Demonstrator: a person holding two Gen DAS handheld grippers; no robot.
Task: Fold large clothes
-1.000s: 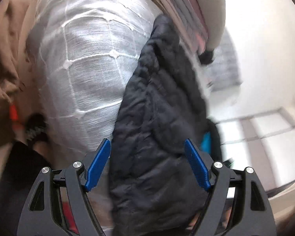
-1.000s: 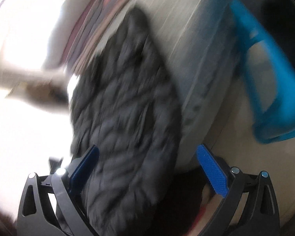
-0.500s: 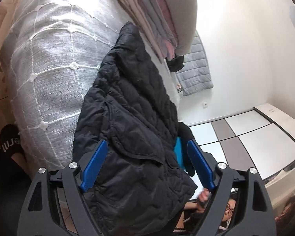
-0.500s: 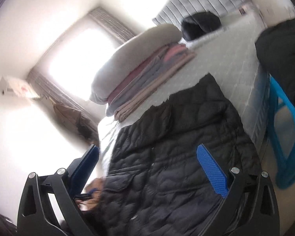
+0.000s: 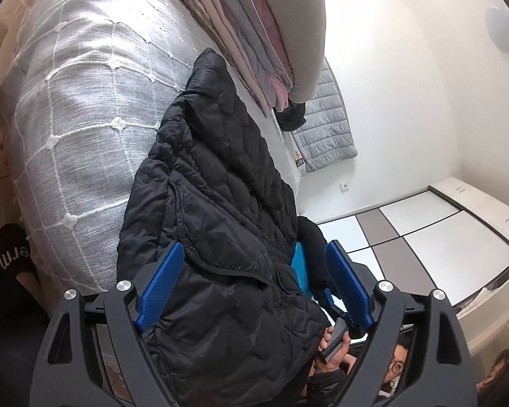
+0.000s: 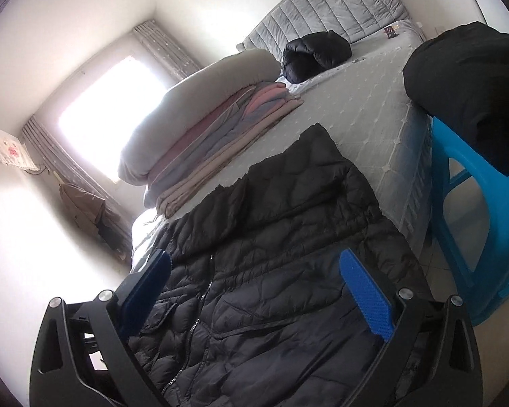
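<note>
A black quilted jacket [image 5: 220, 186] lies front-up on the white grid-patterned bed [image 5: 85, 101], its lower part hanging over the bed's edge. My left gripper [image 5: 254, 247] is open wide over the hem end, and its blue pads [image 5: 159, 281] do not press on the cloth. In the right wrist view the jacket [image 6: 288, 220] spreads out with its zipper showing. My right gripper [image 6: 254, 254] is open above the lower part, holding nothing. A hand [image 5: 334, 342] holding that gripper shows past the jacket's edge.
A stack of folded blankets [image 6: 203, 142] under a grey pillow lies beside the jacket. Another black puffy garment [image 6: 317, 54] sits by the headboard [image 6: 339, 6]. A blue stool [image 6: 475, 220] with dark clothes [image 6: 468, 84] stands at the bedside. A socked foot [image 5: 13, 257] and wardrobe doors [image 5: 424, 237] are nearby.
Both views have swung and steadied, and more of the jacket and bed shows. The left jaws have spread a little wider. The right gripper has moved sideways from near the stool to over the jacket.
</note>
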